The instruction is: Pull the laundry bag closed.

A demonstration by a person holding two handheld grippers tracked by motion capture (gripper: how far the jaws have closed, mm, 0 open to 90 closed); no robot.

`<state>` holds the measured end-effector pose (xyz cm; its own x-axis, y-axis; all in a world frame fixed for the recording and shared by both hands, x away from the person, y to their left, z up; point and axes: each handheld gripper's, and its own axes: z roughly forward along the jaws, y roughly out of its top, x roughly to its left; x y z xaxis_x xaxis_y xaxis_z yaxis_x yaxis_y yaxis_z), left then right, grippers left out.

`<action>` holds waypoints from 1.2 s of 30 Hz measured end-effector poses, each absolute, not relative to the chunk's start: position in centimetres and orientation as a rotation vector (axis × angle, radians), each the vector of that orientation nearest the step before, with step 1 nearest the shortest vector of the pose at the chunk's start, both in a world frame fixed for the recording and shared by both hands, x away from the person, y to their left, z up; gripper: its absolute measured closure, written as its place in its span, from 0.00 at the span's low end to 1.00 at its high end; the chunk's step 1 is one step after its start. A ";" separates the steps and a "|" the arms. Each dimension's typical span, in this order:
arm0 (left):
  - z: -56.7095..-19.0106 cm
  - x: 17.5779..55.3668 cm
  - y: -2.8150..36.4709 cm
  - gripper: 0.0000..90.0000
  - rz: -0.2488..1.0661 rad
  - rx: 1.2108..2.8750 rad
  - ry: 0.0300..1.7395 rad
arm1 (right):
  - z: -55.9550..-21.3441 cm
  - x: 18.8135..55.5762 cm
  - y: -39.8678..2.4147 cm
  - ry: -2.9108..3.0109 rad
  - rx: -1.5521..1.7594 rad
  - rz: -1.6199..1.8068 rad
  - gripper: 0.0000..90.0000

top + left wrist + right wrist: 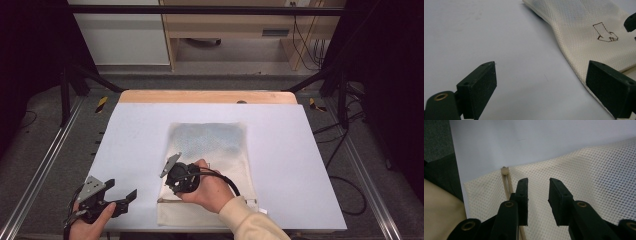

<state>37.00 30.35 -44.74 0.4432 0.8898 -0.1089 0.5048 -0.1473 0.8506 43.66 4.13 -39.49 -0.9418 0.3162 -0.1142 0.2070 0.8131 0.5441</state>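
A cream mesh bag (210, 145) lies flat on the pale table cover (290, 160), its zipper (506, 182) running along the near end. My right gripper (174, 189) hangs over the bag's near left corner. In the right gripper view its jaws (537, 187) stand a narrow gap apart just above the mesh (599, 170), beside the zipper's end tab (504, 170), with nothing between the pads. My left gripper (121, 188) rests at the table's near left, open wide (541, 75), with bare table between its jaws and the bag's edge (574, 37) off to its right.
A small printed mark (605, 32) sits on the bag. A black cable (227, 180) loops from the right gripper across the bag. A wooden strip (207, 96) borders the table's far edge. Metal rails (45, 165) run along both sides.
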 end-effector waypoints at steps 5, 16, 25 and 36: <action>-44.7 37.0 30.4 0.10 0.520 1.811 1.202 | -39.7 43.7 4.5 2.824 0.400 0.786 0.83; -44.5 36.4 30.1 0.10 0.508 1.818 1.162 | -40.5 43.1 5.2 2.873 0.372 0.800 0.89; -44.6 36.1 29.9 0.10 0.511 1.872 1.174 | -41.2 42.7 6.0 2.892 0.369 0.814 0.91; -44.6 35.7 29.9 0.11 0.509 1.854 1.182 | -42.3 42.7 7.6 2.932 0.345 0.815 0.86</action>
